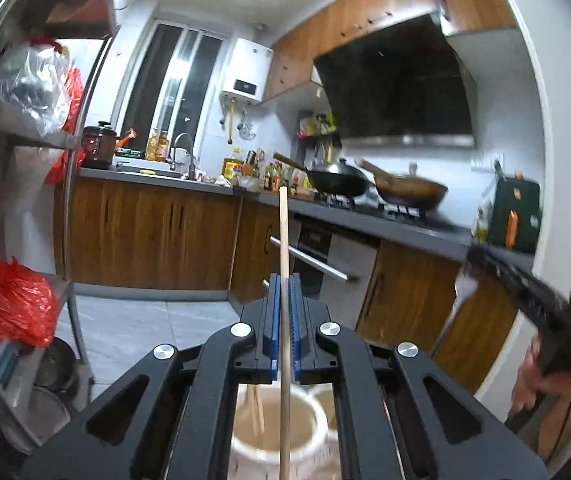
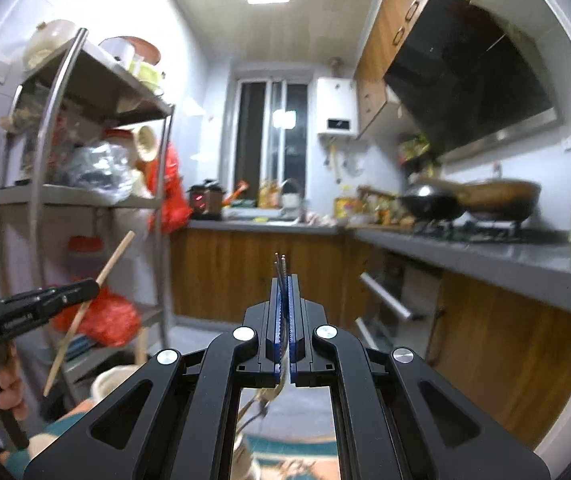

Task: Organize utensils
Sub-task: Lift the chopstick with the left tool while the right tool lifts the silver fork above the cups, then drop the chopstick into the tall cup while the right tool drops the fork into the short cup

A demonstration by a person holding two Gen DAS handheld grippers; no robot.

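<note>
Now the left gripper (image 1: 284, 280) is holding its fingers (image 1: 272, 308) pressed tight on a single wooden chopstick (image 1: 283, 232). That chopstick is running straight through the blue pads, its upper end sticking out well past the tips and its lower end hanging down over a pale round holder (image 1: 277, 432). Inside that holder, more wooden chopsticks (image 1: 255, 408) are leaning against the left wall. A second pale cup (image 1: 327, 404) is sitting just beside the holder, on its right.

The right gripper (image 2: 284, 280) is likewise keeping its fingers (image 2: 294, 312) clamped, on a metal fork (image 2: 281, 268). The fork's tines are poking out just beyond the fingertips, and its handle is trailing down beneath the gripper body, toward a blurred spot that I cannot make out clearly. In the left wrist view the same gripper is appearing to the right of the holder, gripped by a hand (image 1: 541, 384), with the fork (image 1: 463, 290) showing pale and smeared.

In the right wrist view the left gripper is showing at the left edge, a hand (image 2: 3, 384) wrapped round its grip and the chopstick (image 2: 85, 312) slanting through it.

Both grippers are facing the kitchen desk (image 1: 385, 226), well beyond the holder, where two woks (image 1: 341, 182) are resting on the stove. A metal shelf rack (image 2: 57, 196) with red bags is standing to the left of the holder.
</note>
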